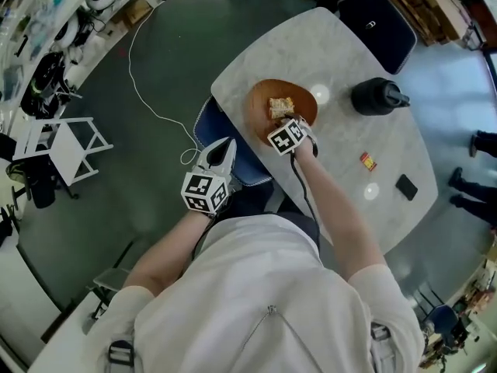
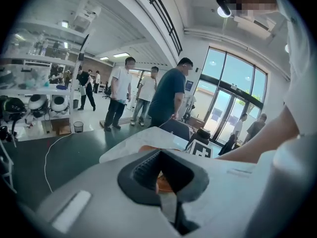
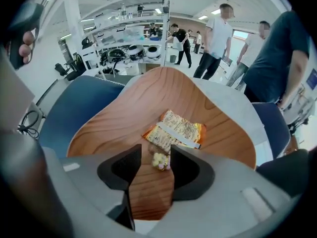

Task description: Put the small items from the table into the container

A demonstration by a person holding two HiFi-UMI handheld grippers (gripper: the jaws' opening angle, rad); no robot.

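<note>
Head view: right gripper (image 1: 297, 129) is hovering over the wooden bowl (image 1: 260, 99); red packet (image 1: 368, 161) is sitting out on the table (image 1: 311, 45). Left gripper view: left gripper (image 2: 159, 152) is idling, jaws pressed together, empty. Right gripper view: jaws are standing spread, small candy bag (image 3: 159, 158) lying between them in the bowl. I'd be lifting straight up, not dragging it.

The tabletop (image 1: 349, 53) is pale grey with faint white marbling. The container (image 3: 208, 98) is warm brown wood (its grain runs in long paler streaks). The snack packet (image 3: 174, 129) is orange and cream, crossed by a white strip. The little bag (image 3: 159, 158) shows yellow and pink bits. The jug (image 1: 377, 96) is black, and the wrapper (image 1: 368, 161) is red and yellow. The left gripper (image 1: 226, 144) and right gripper (image 3: 154, 155) are light grey with black pads, and their cubes bear black-and-white squares.
</note>
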